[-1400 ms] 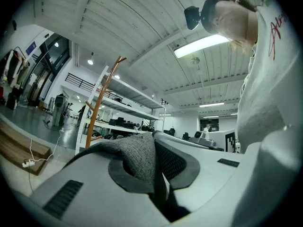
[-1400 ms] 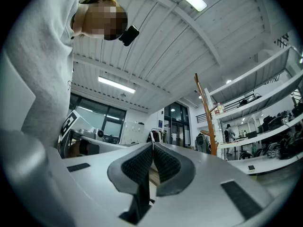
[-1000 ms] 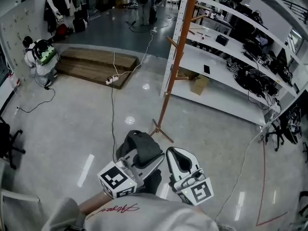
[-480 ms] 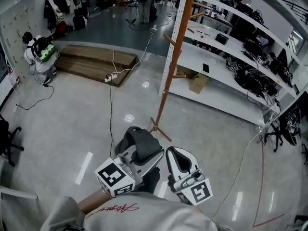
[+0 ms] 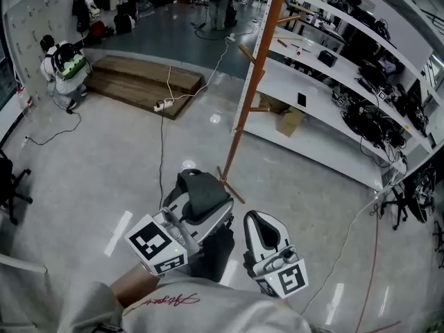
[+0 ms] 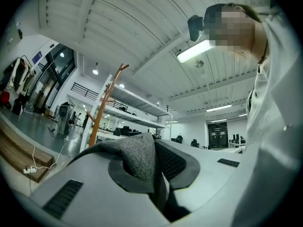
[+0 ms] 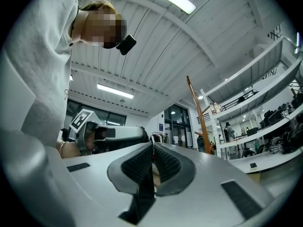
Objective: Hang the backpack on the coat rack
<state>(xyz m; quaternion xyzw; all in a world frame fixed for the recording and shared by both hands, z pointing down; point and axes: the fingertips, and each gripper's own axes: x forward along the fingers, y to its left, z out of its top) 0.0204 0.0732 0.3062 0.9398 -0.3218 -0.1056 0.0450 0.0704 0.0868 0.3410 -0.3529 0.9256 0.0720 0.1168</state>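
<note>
The dark grey backpack point(image 5: 212, 252) hangs between my two grippers, and its grey top loop point(image 5: 201, 192) is pinched in my left gripper point(image 5: 207, 209). In the left gripper view the jaws are shut on that woven grey fabric point(image 6: 135, 157). My right gripper point(image 5: 259, 222) is just to the right of the bag, shut, with its pads point(image 7: 165, 162) meeting and nothing between them. The orange wooden coat rack point(image 5: 252, 82) stands straight ahead, with its foot point(image 5: 227, 184) just beyond the loop. Its pegs point(image 5: 245, 53) stick out higher up the pole.
White shelving point(image 5: 326, 82) with dark gear runs along the right, behind the rack. A wooden platform point(image 5: 142, 82) and a trailing cable point(image 5: 162, 144) lie on the glossy floor to the left. A person point(image 5: 64, 64) crouches at far left. A black chair point(image 5: 10, 189) is at the left edge.
My left gripper has lifted the backpack loop higher and carried it nearer the rack's foot. The right gripper has moved along beside it, still shut.
</note>
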